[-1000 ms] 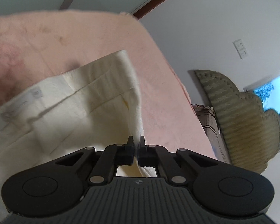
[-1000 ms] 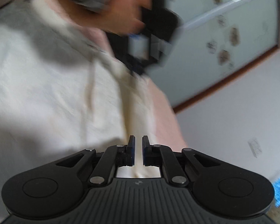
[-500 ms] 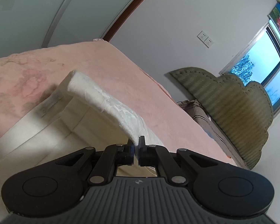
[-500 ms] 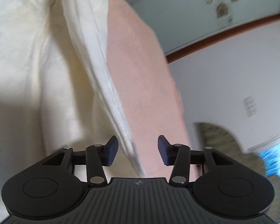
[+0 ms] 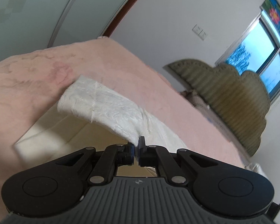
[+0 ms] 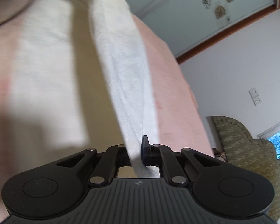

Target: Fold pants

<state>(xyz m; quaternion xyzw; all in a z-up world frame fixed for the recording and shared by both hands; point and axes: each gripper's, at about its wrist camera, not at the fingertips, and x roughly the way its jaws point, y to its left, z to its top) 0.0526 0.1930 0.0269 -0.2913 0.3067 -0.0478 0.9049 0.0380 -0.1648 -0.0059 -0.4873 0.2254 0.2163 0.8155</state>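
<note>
Left wrist view: biggest thing here is the bed (image 5: 106, 71), pink cover, running from about 9 o'clock up to 1 and down to 4. Cream pants (image 5: 102, 102) lie on it around the middle and lower left, with one white textured strip lifted off the rest and running down toward 6 o'clock. At 3 o'clock there's a green scalloped headboard (image 5: 233, 102) against the wall, and a window (image 5: 261, 52) above it at 2. Wall socket (image 5: 199, 31) near 1. The left hand-held gripper (image 5: 136, 150) sits at 6 o'clock, fingers pressed together and pinching the end of that lifted strip of the pants.

Right wrist view is pretty blurry on the left side. Same pink bed (image 6: 168, 93), with the pants (image 6: 121, 65) spread from 9 o'clock to the centre. A long strip of them is pulled taut from 12 o'clock straight down to 6. The right hand-held gripper (image 6: 138, 154) has just clamped down and is pinching that strip, cloth clearly between the fingers. Headboard (image 6: 239, 145) at 4 o'clock, socket (image 6: 255, 97) at 3. At 12, something dark grips the far end of the strip, too cropped to tell more.
</note>
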